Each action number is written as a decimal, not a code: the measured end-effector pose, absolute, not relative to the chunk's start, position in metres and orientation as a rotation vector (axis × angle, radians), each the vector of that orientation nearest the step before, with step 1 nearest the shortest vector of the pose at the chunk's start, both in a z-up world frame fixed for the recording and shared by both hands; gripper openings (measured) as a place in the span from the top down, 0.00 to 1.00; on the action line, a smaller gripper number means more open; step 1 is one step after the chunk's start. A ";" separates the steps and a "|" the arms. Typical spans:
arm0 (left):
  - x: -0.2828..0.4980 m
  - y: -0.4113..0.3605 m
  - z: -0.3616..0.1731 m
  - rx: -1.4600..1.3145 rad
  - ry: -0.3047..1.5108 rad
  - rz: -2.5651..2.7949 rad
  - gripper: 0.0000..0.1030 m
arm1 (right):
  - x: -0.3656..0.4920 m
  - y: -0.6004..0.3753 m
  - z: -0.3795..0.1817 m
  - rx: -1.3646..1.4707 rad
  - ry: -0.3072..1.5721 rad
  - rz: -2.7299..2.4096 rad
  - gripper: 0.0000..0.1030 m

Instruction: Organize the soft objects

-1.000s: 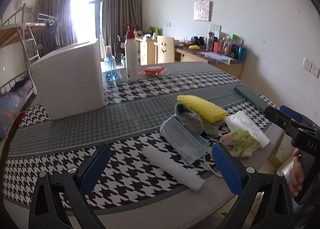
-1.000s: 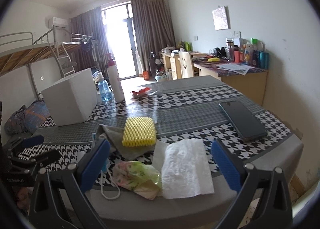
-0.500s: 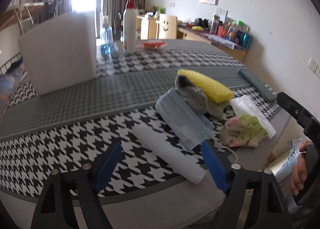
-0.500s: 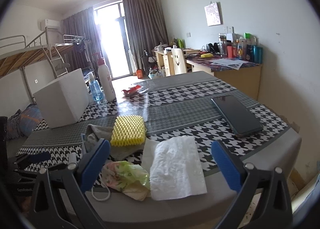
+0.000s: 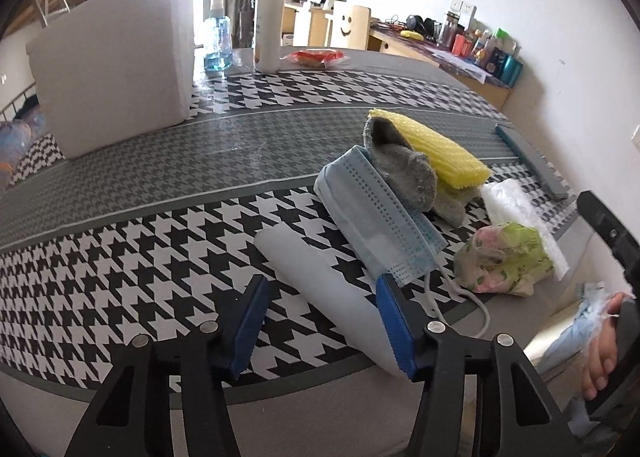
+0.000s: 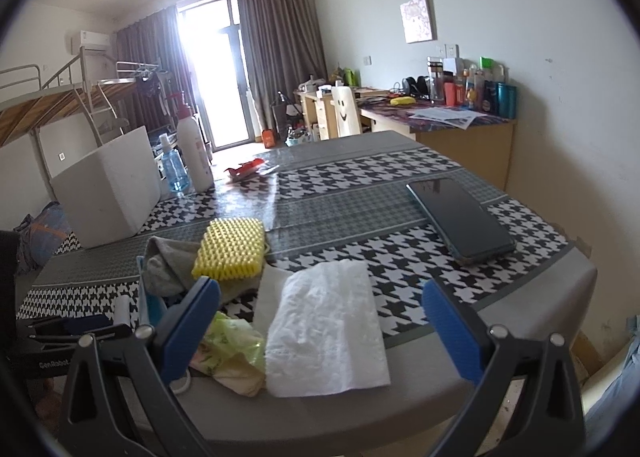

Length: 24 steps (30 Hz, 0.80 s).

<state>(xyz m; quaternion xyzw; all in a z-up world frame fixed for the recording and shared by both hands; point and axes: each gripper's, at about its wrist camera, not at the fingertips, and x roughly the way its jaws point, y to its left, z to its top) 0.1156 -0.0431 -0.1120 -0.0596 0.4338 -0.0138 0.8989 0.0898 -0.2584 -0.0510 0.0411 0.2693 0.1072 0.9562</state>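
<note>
Soft items unsorted, heaped lower right on houndstooth tabletop point(image 5: 120, 277): yellow nubbed sponge point(image 5: 444, 153), grey cloth point(image 5: 408, 173), blue pleated mask point(image 5: 376, 213). Left tool point(image 5: 320, 321) closing astride pale translucent roll point(image 5: 320, 281), pads not pressing. Right tool point(image 6: 320, 321) wide open over white tissue point(image 6: 324, 325).

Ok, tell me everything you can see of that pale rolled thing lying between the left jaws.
The pale roll is a long whitish-grey cylinder, smooth and matte, maybe rolled cloth or film; the material is unclear. It lies flat on the houndstooth tablecloth, running diagonally from mid-table toward the near edge. Its near end sits between the left gripper jaws, which are closing; the right-hand pad is at its side, the other pad apart. The blue face mask lies just beside it.
</note>
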 end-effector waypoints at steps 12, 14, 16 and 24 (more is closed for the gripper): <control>0.132 -0.051 -0.115 -0.044 0.880 0.020 0.62 | 0.106 -0.271 -0.069 0.098 0.647 0.180 0.01; 0.131 -0.047 -0.115 -0.050 0.866 0.023 0.70 | 0.108 -0.269 -0.071 0.089 0.661 0.183 0.01; 0.132 -0.042 -0.114 -0.062 0.863 0.014 0.73 | 0.110 -0.268 -0.074 0.085 0.678 0.179 0.01; 0.124 -0.036 -0.108 -0.060 0.824 -0.002 0.84 | 0.124 -0.267 -0.085 0.093 0.756 0.183 0.16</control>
